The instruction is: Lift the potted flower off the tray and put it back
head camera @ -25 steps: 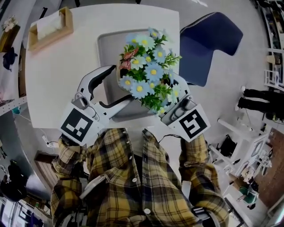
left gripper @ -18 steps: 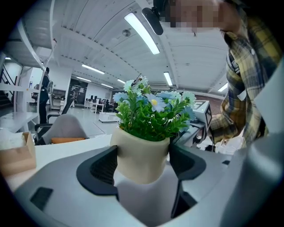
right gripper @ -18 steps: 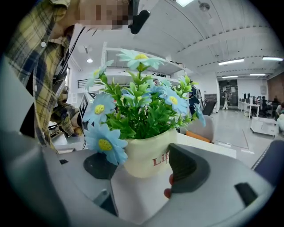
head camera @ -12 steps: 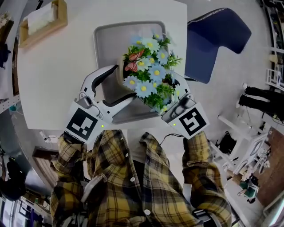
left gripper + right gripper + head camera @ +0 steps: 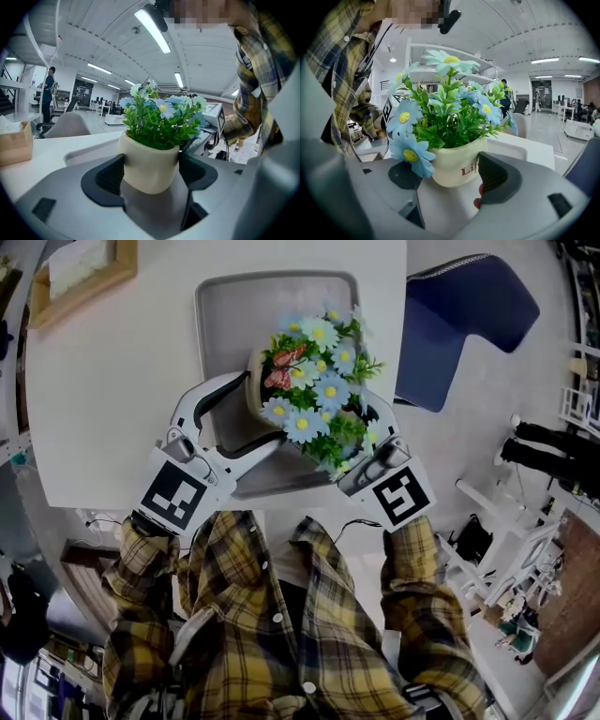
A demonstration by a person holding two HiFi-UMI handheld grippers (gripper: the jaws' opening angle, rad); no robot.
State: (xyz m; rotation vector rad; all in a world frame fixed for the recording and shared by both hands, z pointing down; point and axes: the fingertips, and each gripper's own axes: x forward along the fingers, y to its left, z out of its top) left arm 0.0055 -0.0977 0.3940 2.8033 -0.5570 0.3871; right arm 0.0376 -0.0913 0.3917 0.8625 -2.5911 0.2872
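1. We hold the potted flower (image 5: 314, 395) with both grippers at once, over the near right part of the gray tray (image 5: 225, 306).
2. The left gripper (image 5: 150, 169) is clenched on the cream pot. One dark pad presses each side of it, and the pot sits upright between them.
3. The right gripper (image 5: 450, 180) comes in from the right and grips the same pot. Its right pad touches the pot just beside the red letters. A blue flower partly hides its left pad.
4. We cannot tell whether the bottom of the pot touches the tray.
5. The flowers and leaves spread wide over the right gripper and hide its tips in the head view.
6. The tray lies on a white table (image 5: 112, 399). Its near rim is close to the table's near edge, right by our checked shirt (image 5: 281, 615).
7. A wooden box (image 5: 80, 273) with white tissue stands at the far left corner, well apart from the tray.
8. A blue chair (image 5: 459, 324) stands just past the table's right edge, near the flowers.
9. The table is bare to the left of the tray, and the far part of the tray is bare too.
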